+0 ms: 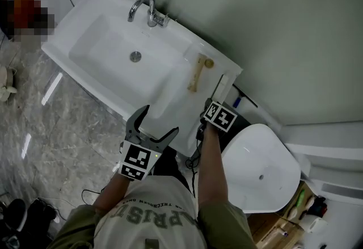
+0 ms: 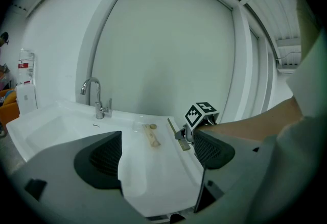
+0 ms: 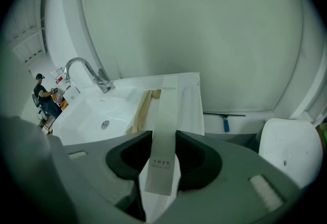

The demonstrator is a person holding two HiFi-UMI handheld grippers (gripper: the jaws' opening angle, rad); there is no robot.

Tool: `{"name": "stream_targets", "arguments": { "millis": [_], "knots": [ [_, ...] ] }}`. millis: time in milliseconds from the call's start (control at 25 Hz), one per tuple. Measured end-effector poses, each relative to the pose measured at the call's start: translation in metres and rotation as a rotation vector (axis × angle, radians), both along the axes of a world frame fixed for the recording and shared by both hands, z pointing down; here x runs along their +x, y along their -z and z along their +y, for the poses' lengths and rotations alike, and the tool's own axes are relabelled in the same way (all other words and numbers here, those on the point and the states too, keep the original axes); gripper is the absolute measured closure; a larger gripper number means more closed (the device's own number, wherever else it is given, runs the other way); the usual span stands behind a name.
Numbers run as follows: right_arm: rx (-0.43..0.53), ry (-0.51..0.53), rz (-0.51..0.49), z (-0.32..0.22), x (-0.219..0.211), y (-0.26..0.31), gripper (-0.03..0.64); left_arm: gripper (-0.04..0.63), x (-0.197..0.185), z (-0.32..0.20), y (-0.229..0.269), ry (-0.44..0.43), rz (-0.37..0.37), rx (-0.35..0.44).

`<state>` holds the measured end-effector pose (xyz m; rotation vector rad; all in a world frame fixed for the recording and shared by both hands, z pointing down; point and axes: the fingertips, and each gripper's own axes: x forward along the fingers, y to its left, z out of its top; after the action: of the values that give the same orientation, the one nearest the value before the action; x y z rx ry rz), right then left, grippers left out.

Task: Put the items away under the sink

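Between right tongs [image 3: 163, 156], pale box [image 3: 166, 110] blends into white counter [image 3: 190, 105].

My head camera high above, looking steeply down on sink [image 1: 61, 43] and toilet lid [image 1: 258, 168], left gripper's [image 2: 158, 154] camera low at the sink's front edge, facing tap [image 2: 92, 90] and wall [image 2: 168, 49], right gripper's [image 3: 164, 156] camera by its right end, angled down along it, all three sharing sink and tap.
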<state>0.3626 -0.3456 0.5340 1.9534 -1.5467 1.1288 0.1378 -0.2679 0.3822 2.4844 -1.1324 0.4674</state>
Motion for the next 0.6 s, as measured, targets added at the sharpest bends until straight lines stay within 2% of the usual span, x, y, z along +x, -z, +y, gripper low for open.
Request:
{"name": "stream_targets", "arguments": {
  "millis": [320, 600],
  "knots": [
    [0.05, 0.022, -0.029, 0.052, -0.03, 0.016, 0.471, 0.172, -0.002, 0.038, 0.003, -0.075, 0.005, 0.021],
    [0.08, 0.023, -0.043, 0.093, -0.034, 0.028, 0.472, 0.172, 0.004, 0.064, 0.005, -0.113, -0.004, 0.029]
  ]
}}
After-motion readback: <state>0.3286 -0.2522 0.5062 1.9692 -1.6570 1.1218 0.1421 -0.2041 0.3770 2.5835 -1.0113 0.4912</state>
